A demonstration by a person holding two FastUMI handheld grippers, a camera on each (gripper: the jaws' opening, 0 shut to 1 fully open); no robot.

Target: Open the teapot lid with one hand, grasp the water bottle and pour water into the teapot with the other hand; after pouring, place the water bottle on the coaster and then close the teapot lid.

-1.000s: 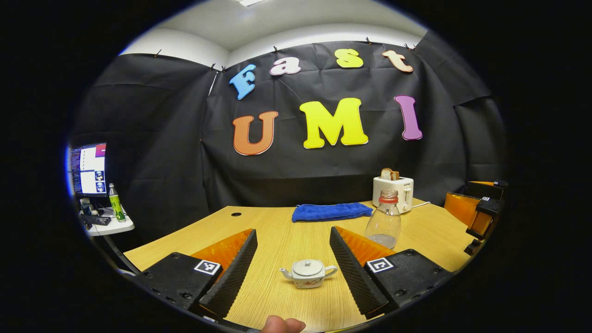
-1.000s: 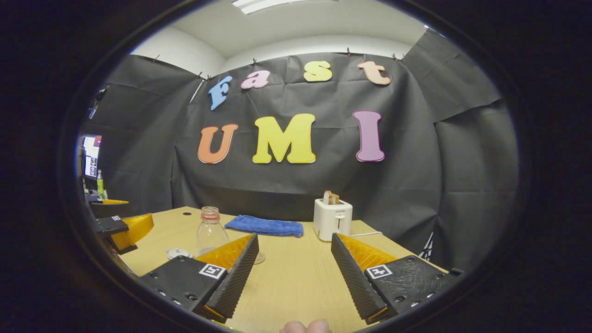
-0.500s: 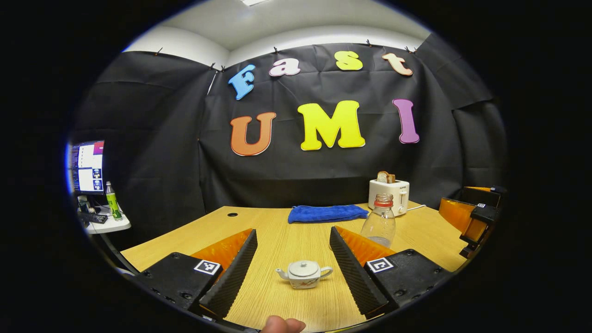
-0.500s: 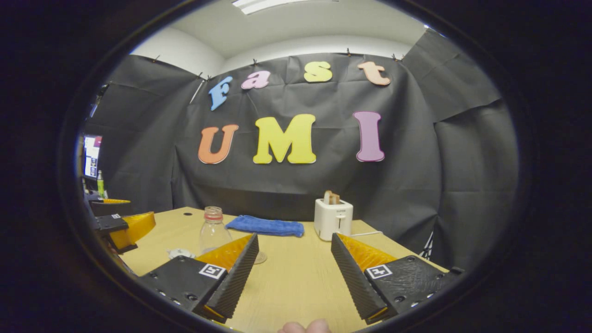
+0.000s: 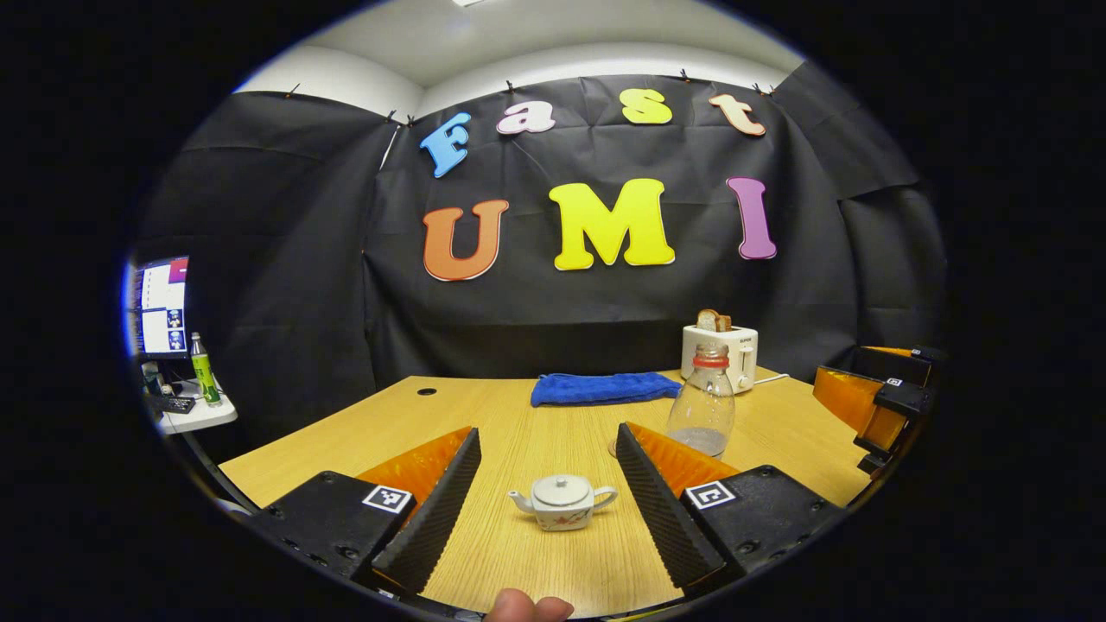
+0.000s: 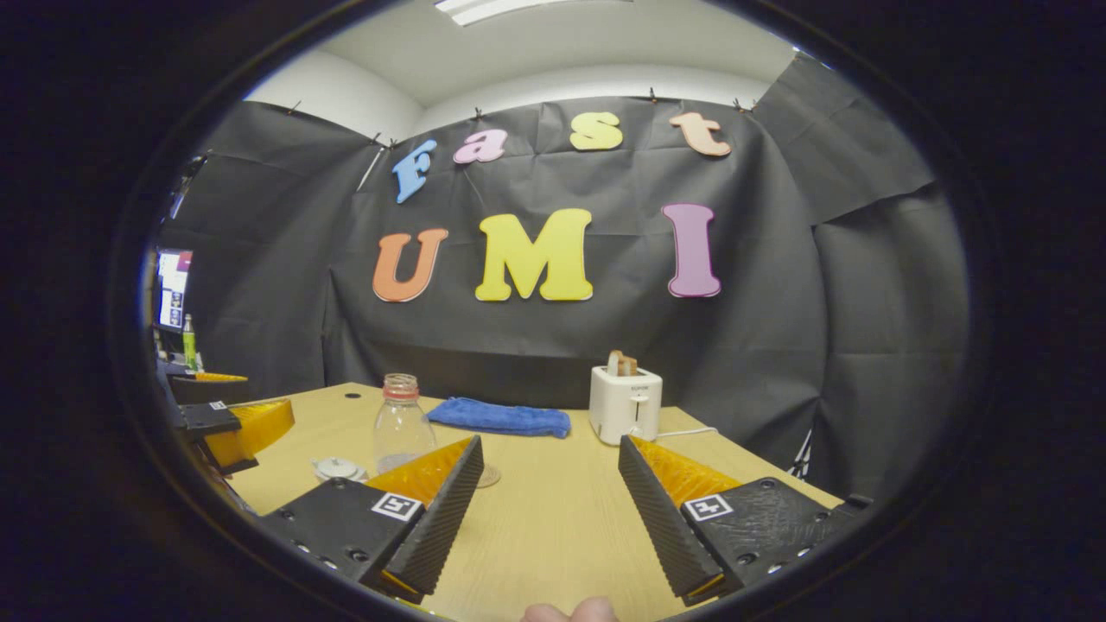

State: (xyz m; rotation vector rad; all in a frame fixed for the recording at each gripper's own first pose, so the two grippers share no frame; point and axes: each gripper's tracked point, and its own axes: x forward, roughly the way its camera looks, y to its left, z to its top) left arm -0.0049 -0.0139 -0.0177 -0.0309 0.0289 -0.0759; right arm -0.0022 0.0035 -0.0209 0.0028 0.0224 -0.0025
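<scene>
Lid still sat on the small white ceramic teapot (image 5: 562, 502), centred between our wide-open left gripper (image 5: 548, 501). Our right gripper (image 6: 549, 518) gaped empty, the clear plastic water bottle (image 6: 402, 423) standing beyond. We judged lid-lifting came next.

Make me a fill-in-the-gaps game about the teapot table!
1. The teapot has its lid ____.
2. The cloth folded at the back of the table is ____.
3. The thing with bread sticking out of its top is the ____.
4. The water bottle is standing ____ on the table.

Missing words: on; blue; toaster; upright
</scene>
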